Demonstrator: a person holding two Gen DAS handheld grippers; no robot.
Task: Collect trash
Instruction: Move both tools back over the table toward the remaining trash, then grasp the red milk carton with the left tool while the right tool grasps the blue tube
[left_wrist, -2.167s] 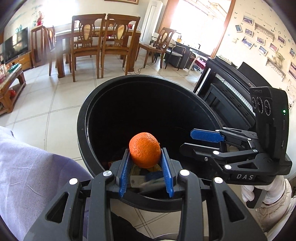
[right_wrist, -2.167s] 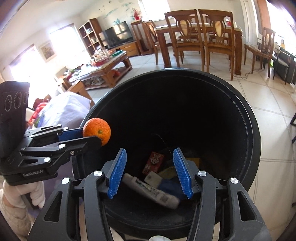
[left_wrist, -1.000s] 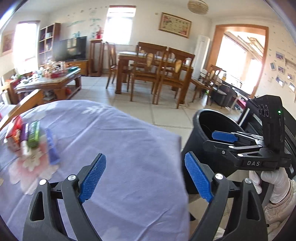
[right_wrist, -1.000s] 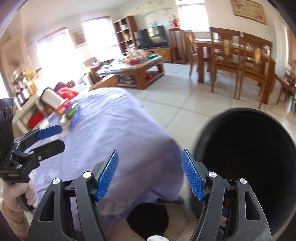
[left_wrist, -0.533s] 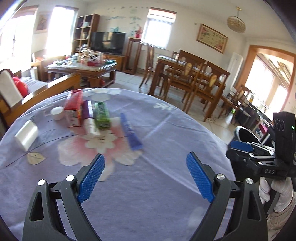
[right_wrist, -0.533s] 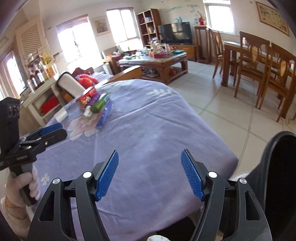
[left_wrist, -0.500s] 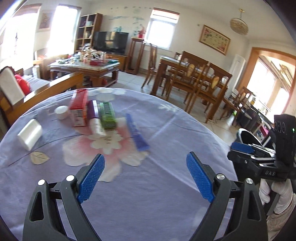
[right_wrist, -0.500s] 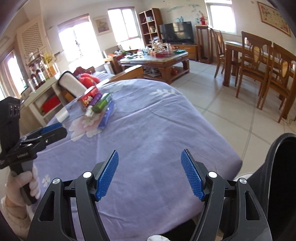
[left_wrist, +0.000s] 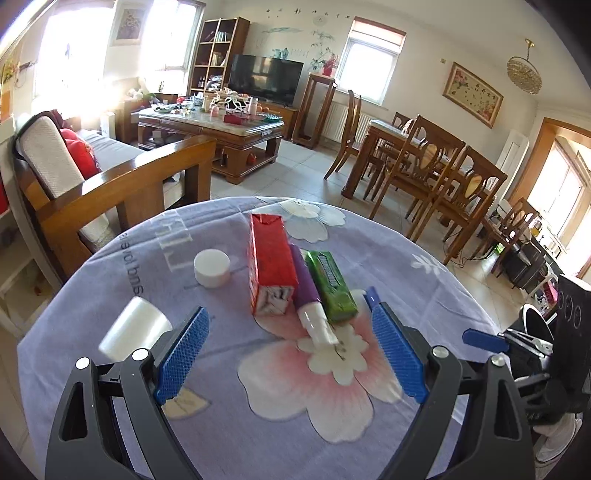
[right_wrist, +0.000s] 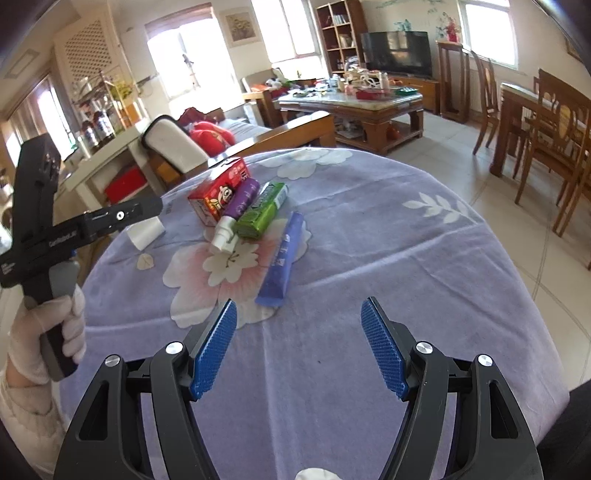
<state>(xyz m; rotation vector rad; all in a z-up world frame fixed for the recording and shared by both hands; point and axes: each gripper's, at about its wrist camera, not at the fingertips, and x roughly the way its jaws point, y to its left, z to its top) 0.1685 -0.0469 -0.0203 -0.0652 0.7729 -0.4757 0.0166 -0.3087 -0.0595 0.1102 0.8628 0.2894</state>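
On my left wrist view, my left tongs (left_wrist: 291, 354) hang over the desk (left_wrist: 424, 280) with the pads spread wide and nothing between them. Straight ahead, framed by the pads, lies the row of trash: a red carton (left_wrist: 271, 264) on its side, a purple tube (left_wrist: 308, 295) touching its right flank with its white cap end toward me, and a green pack (left_wrist: 331, 284) against the tube. A blue strip (left_wrist: 371, 295) pokes out just behind my right pad, mostly hidden. A white cap (left_wrist: 211, 267) sits left of the carton, apart from it, and a white roll (left_wrist: 135, 328) lies nearer me at the left, partly behind my left pad. The right tongs (left_wrist: 491, 341) show at the far right edge, over the desk's rim; from here I cannot tell how they stand. On my right wrist view, my right tongs (right_wrist: 299, 349) are also spread apart and empty, above bare cloth at the near side of the desk (right_wrist: 424, 258). The blue strip (right_wrist: 282, 256) lies ahead, its near end close to my left pad. Beyond it sit the green pack (right_wrist: 263, 214), the purple tube (right_wrist: 236, 208) and the red carton (right_wrist: 218, 190), side by side. The left tongs (right_wrist: 147, 206) reach in from the left, held in a gloved hand (right_wrist: 48, 332), with the white roll (right_wrist: 146, 229) just beneath them.
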